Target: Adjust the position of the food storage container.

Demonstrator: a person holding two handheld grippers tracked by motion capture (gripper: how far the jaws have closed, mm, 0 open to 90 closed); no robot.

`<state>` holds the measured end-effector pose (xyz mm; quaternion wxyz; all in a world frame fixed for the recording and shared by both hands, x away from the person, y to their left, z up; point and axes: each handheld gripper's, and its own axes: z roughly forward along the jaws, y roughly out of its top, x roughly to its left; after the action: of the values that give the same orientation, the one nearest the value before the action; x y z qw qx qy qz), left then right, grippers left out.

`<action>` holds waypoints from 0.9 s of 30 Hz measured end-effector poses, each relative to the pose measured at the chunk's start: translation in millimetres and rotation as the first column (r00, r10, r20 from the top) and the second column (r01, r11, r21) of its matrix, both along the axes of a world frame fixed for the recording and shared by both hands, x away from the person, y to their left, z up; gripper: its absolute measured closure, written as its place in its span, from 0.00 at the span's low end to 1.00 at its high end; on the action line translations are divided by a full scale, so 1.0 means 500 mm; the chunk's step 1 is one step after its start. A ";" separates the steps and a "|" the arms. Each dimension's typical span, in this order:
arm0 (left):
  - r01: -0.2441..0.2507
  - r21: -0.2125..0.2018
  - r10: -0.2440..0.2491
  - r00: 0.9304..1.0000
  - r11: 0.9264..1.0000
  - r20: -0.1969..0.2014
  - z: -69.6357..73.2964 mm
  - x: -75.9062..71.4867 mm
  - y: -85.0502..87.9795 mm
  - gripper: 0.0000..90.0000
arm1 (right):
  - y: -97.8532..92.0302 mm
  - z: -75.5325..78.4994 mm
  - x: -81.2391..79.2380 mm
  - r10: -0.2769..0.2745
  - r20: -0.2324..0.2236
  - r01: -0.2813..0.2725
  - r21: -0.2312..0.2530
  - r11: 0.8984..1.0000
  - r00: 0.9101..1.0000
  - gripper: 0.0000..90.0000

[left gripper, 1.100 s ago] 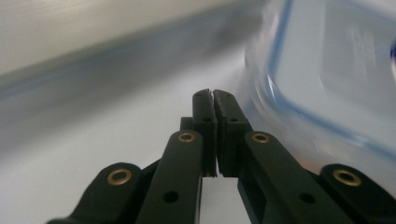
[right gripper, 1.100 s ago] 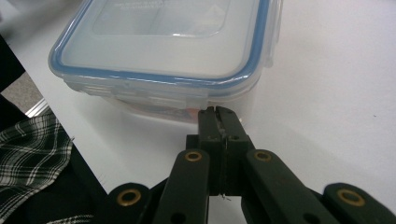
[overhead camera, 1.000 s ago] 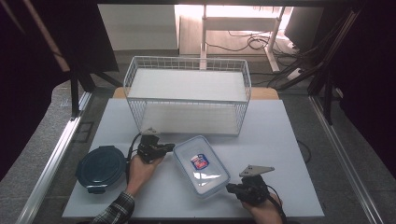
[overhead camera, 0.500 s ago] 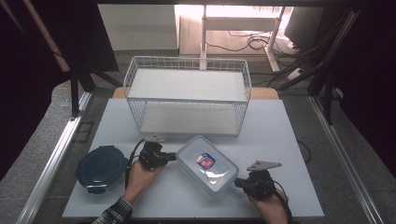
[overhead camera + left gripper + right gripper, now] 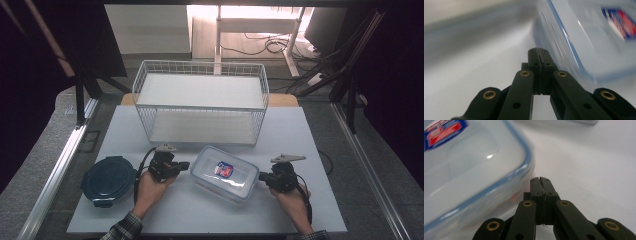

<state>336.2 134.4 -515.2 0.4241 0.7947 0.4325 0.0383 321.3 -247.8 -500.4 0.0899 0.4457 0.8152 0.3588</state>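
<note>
Box (image 5: 225,173): lying slantwise near the counter's (image 5: 300,130) front edge.
Left hand-held gripper (image 5: 184,165): jaws together — nudging one end.
Right hand-held gripper (image 5: 261,176): jaws together — bracing the opposite end.

The food container (image 5: 224,173) is clear, glossy plastic with a glossy paper label (image 5: 223,169). The basket (image 5: 201,102) is white-coated wire. The counter (image 5: 300,135) looks matt, smooth white.

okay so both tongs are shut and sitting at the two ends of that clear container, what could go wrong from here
The clear container is not gripped: the left tongs and right tongs sit shut at its ends, so pushing or lifting could let it slip or spin. Pushed forward, it could hit the wire basket. The left forearm could nudge the dark round container.
</note>
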 end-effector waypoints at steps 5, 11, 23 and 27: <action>0.029 0.016 -0.029 0.999 0.999 -0.018 -0.016 0.002 -0.015 1.00 | 0.017 -0.003 0.016 -0.007 0.000 0.007 -0.023 1.000 1.000 0.99; 0.047 0.015 -0.046 0.998 0.999 -0.038 -0.011 -0.038 -0.003 1.00 | 0.016 0.000 0.005 -0.020 -0.043 0.019 -0.023 1.000 0.999 0.99; 0.054 0.005 -0.053 0.996 0.999 -0.072 -0.005 -0.112 0.016 1.00 | 0.030 -0.002 -0.015 0.039 -0.034 -0.040 -0.024 0.999 0.999 0.99; 0.033 0.014 -0.032 0.997 0.999 -0.066 -0.005 -0.146 0.038 1.00 | 0.057 -0.007 -0.010 0.071 -0.029 -0.072 -0.024 0.997 0.997 0.99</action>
<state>263.1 153.6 -517.6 0.4042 0.8058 0.4327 0.0085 316.5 -219.1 -503.6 0.0711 0.4201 0.8362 0.3452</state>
